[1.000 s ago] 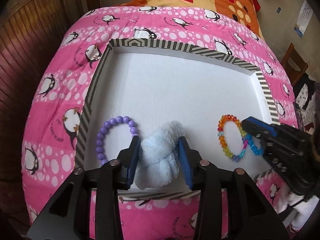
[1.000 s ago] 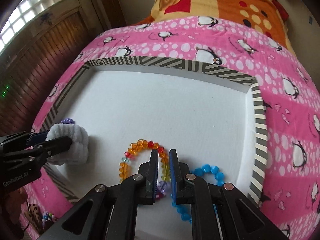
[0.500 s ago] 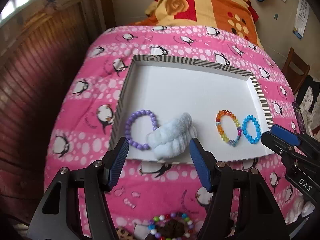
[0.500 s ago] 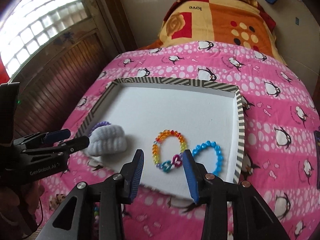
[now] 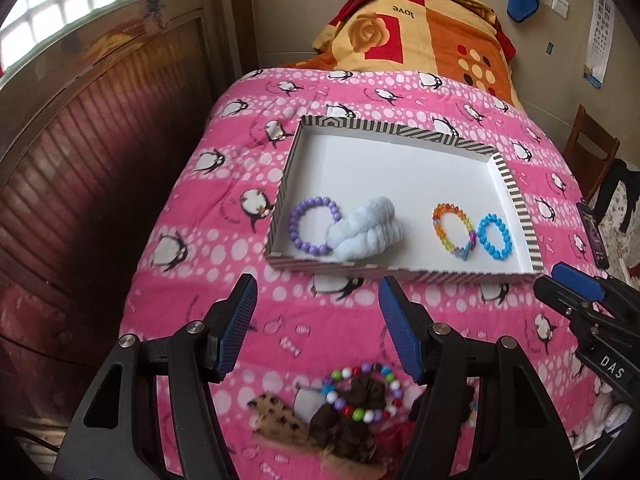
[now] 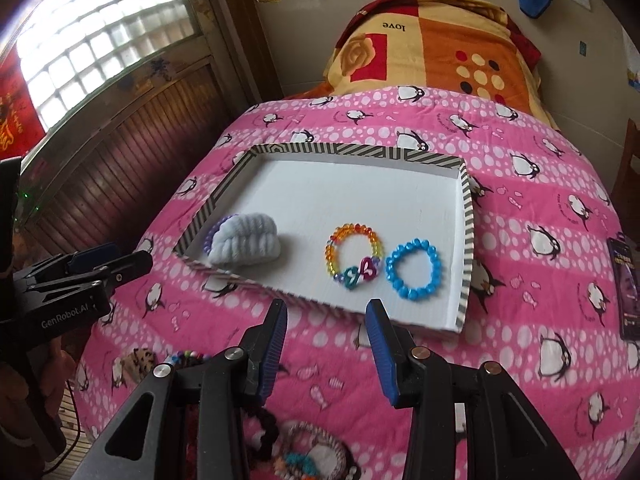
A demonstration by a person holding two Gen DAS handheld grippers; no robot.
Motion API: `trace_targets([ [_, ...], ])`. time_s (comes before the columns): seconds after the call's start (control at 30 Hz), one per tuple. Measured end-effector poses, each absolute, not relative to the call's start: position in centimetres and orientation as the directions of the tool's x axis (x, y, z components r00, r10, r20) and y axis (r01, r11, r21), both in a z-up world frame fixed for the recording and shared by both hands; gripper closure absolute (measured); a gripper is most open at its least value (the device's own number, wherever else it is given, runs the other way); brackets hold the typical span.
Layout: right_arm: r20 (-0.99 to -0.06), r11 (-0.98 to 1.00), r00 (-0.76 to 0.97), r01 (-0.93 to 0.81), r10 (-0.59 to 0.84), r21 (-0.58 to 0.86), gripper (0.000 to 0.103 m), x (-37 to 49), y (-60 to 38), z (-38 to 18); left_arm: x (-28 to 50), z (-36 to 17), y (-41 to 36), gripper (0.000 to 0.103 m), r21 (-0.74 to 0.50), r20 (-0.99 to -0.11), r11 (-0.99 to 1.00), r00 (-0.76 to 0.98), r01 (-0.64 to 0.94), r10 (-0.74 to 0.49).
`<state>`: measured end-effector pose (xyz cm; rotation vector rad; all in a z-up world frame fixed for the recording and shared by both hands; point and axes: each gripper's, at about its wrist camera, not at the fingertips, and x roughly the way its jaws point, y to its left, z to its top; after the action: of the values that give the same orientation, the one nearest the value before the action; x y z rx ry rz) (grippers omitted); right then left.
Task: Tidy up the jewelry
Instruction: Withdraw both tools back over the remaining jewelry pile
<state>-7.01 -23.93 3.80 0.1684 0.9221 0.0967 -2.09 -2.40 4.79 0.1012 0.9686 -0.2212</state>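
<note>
Right wrist: purple bracelet (image 6: 213,232) mostly behind scrunchie (image 6: 244,246).

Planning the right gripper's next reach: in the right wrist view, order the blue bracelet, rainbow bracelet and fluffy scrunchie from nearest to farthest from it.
From the right gripper:
1. Blue bracelet, tray's near right.
2. Rainbow bracelet, just left of it; nearly a tie.
3. Fluffy scrunchie, far left corner.

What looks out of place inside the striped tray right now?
The fluffy pale-blue scrunchie lies over one edge of the purple bead bracelet, and the rainbow bead bracelet touches the blue bead bracelet. Nothing looks spilled or damaged.
</note>
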Motion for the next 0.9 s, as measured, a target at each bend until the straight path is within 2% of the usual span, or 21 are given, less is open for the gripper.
trace_targets([
  [0.9, -0.793, 0.986, 0.6, 0.039, 0.109, 0.165, 0.063, -17.7, -21.4, 3.5, -12.3, 4.5, 2.7, 0.04, -0.021, -0.817, 0.976, 0.559, 0.218, -0.142],
])
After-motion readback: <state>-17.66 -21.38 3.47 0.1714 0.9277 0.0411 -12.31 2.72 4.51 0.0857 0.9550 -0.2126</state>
